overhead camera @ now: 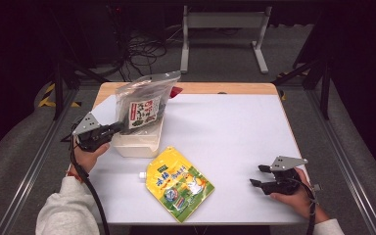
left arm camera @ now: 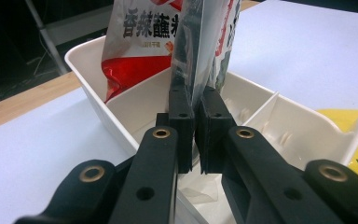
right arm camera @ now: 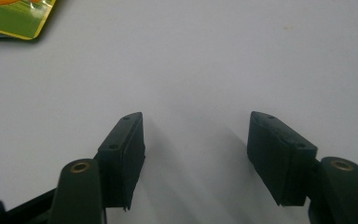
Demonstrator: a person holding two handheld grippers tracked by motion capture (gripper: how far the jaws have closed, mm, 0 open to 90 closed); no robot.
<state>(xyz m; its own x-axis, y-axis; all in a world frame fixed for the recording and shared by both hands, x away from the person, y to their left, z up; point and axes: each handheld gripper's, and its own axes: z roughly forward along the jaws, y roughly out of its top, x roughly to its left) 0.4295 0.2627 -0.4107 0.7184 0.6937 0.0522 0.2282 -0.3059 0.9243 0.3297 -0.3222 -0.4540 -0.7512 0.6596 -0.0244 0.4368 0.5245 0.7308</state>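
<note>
A clear snack bag [overhead camera: 144,100] with a red-and-white label stands upright in a white divided tray [overhead camera: 137,147] at the table's left. My left gripper [overhead camera: 119,126] is shut on the bag's lower edge. In the left gripper view its pads [left arm camera: 182,126] pinch the clear film of the bag [left arm camera: 209,42] above a tray compartment [left arm camera: 261,121]. A red and white packet [left arm camera: 140,42] stands in the far compartment. My right gripper [overhead camera: 257,175] rests near the table's right front, open, with nothing between its jaws [right arm camera: 196,140].
A yellow spouted pouch [overhead camera: 178,183] lies flat on the white mat [overhead camera: 235,122] between the two hands; its corner [right arm camera: 14,16] is in the right gripper view. A metal stand [overhead camera: 223,29] and cables sit on the floor beyond the table.
</note>
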